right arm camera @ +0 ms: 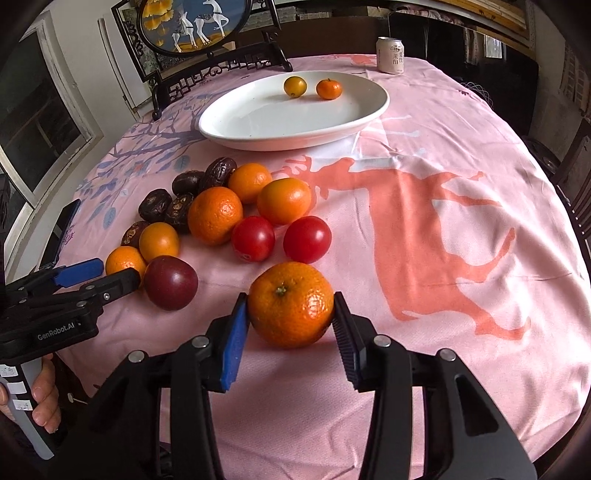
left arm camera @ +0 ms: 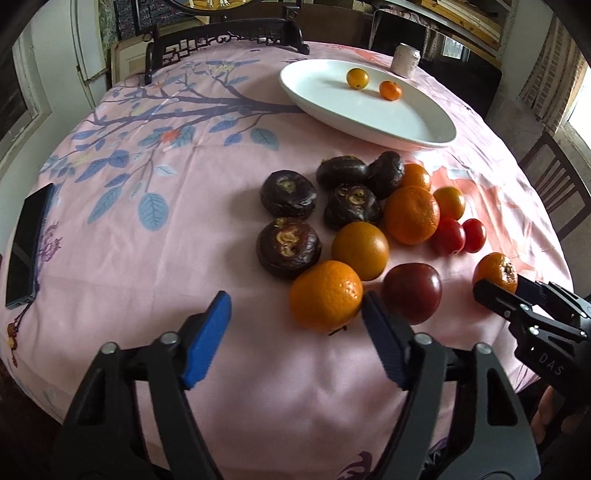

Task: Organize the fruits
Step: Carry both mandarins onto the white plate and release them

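Observation:
A pile of fruit lies on the pink tablecloth: mandarins, dark water chestnuts (left arm camera: 288, 194), two red tomatoes (right arm camera: 253, 238) and a dark red plum (left arm camera: 412, 291). My left gripper (left arm camera: 295, 295) stands open. A mandarin (left arm camera: 325, 293) sits just ahead, between its tips; the right pad is close to it, the left pad well clear. My right gripper (right arm camera: 290, 298) is shut on another mandarin (right arm camera: 291, 310) that rests on the cloth, both pads against its sides. A white oval plate (right arm camera: 277, 122) at the back holds a yellow-orange fruit (right arm camera: 295, 86) and a small mandarin (right arm camera: 328, 89).
A drinks can (right arm camera: 390, 55) stands behind the plate. A dark phone (left arm camera: 27, 243) lies at the table's left edge. A framed ornament on a black stand (right arm camera: 192, 26) sits at the far side. A chair (left arm camera: 554, 184) stands at the right. A person's hand (right arm camera: 44, 402) grips the left handle.

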`<state>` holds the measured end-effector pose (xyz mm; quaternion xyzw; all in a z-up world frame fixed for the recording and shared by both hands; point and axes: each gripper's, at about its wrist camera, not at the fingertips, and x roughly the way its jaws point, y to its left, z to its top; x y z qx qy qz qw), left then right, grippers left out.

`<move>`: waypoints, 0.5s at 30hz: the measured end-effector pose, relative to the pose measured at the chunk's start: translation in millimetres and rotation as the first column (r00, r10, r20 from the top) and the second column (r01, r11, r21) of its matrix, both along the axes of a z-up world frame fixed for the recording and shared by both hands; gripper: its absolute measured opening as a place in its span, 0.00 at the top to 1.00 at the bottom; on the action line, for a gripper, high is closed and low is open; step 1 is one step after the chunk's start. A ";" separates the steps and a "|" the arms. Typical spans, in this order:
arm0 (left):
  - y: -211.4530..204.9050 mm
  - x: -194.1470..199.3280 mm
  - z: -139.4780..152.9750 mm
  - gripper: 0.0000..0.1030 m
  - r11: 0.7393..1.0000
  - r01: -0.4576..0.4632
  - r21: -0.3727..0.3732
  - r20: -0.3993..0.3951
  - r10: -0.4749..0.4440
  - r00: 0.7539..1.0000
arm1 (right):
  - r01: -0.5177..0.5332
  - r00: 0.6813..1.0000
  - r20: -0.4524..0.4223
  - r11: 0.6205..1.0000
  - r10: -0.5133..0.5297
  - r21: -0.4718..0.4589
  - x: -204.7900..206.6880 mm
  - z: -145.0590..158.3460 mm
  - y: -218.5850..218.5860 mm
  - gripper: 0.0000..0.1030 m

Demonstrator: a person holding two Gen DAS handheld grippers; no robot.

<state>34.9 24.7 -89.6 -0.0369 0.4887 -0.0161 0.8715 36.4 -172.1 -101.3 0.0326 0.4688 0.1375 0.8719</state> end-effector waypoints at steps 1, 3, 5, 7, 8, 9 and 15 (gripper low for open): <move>-3.2 0.9 -1.4 0.40 1.000 0.011 -0.007 -0.002 -0.011 1.000 | 0.000 1.000 -0.004 1.000 0.000 0.001 0.3 -0.6 0.2 0.56; -8.1 2.6 -3.4 0.51 0.999 0.032 -0.019 -0.007 -0.032 0.999 | -0.004 1.000 -0.003 1.000 0.004 -0.001 -0.3 -0.5 0.9 0.56; -11.5 2.6 -4.7 0.60 0.998 0.050 -0.036 -0.006 -0.051 0.999 | -0.009 1.000 -0.003 1.000 0.009 -0.003 -0.5 -0.5 2.1 0.56; -14.1 0.8 -3.2 0.60 0.999 0.051 -0.016 0.004 -0.051 0.999 | -0.012 1.000 -0.005 1.000 0.012 -0.001 -0.6 -0.6 2.8 0.56; -14.1 -0.3 -2.5 0.61 0.999 0.050 -0.015 0.006 -0.050 0.999 | -0.012 1.000 -0.004 1.000 0.012 0.001 -1.1 -0.3 2.8 0.56; -13.1 -1.8 -0.9 0.61 0.999 0.049 -0.017 0.010 -0.049 0.999 | -0.012 1.000 -0.001 1.000 0.012 0.002 -1.5 0.8 2.7 0.56; -7.6 -12.6 18.9 0.61 0.999 0.039 -0.023 0.063 -0.037 0.997 | -0.017 1.000 0.019 1.000 0.016 0.006 -5.2 7.1 2.8 0.56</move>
